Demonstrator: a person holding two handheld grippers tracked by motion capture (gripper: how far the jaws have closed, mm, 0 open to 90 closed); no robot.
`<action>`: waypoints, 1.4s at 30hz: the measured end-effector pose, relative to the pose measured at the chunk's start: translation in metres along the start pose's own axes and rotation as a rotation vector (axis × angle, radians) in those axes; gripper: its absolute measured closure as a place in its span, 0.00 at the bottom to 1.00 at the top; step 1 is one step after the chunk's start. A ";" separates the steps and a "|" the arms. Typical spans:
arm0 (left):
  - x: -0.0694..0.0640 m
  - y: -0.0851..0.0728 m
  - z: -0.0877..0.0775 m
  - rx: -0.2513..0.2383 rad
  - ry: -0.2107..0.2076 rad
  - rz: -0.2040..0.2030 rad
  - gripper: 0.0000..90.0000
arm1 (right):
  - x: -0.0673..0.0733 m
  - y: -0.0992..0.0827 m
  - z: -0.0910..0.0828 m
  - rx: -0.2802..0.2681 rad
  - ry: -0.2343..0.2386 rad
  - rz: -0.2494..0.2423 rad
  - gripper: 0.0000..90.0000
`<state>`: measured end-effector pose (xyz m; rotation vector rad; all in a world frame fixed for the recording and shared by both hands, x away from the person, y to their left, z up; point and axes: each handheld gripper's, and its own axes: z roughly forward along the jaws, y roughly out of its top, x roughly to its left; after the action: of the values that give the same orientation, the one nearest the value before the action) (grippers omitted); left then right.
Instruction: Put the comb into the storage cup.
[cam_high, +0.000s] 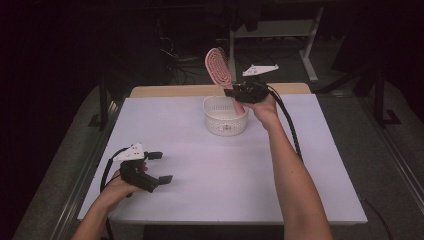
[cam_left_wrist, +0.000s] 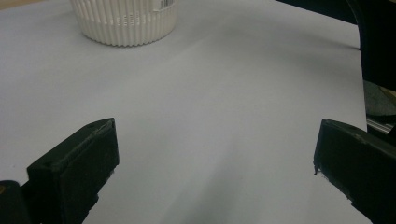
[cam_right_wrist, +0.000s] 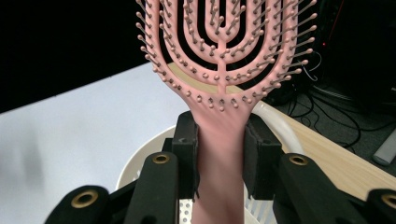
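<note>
**Pink hairbrush held upright over white basket**

Right gripper (cam_high: 239, 93): its 2 black jaws are closed on the handle of the pink hairbrush (cam_high: 219, 66), 1 pad on each side of the neck just below the bristle head. The right gripper view shows the handle (cam_right_wrist: 219, 154) pinched snugly between the pads, bristle side facing the camera. The brush stands nearly upright, head tilted slightly to the left in the high view, with the lower end of the handle reaching down inside the white basket (cam_high: 219, 125).

Basket: round, slotted wall, standing on the white table (cam_high: 210, 170) toward its far edge, just left of the right hand (cam_high: 262, 104). In the right gripper view the basket rim (cam_right_wrist: 140, 161) lies directly under the jaws. A barcode label sits on the basket wall in the left gripper view (cam_left_wrist: 126, 21).

Left gripper (cam_high: 157, 167): at the near left of the table, well apart from the basket. Jaws stand wide apart with nothing between them; bare tabletop shows through the gap in the left gripper view. The left hand (cam_high: 120, 187) grips its body, and a cable loops off its left side.
</note>
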<state>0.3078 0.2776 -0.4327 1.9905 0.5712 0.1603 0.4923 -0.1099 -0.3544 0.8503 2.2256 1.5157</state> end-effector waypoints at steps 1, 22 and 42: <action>0.000 0.000 0.000 0.000 0.000 0.000 0.00 | 0.000 -0.001 0.001 0.007 0.001 -0.004 0.76; 0.000 0.000 0.000 0.001 0.002 0.005 0.00 | 0.005 -0.014 0.026 0.120 0.024 -0.057 0.76; -0.001 0.000 0.001 0.003 0.000 0.008 0.00 | 0.014 -0.023 0.044 0.235 0.047 -0.102 0.75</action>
<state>0.3073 0.2769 -0.4331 1.9961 0.5644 0.1643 0.4992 -0.0745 -0.3921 0.7592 2.4764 1.2586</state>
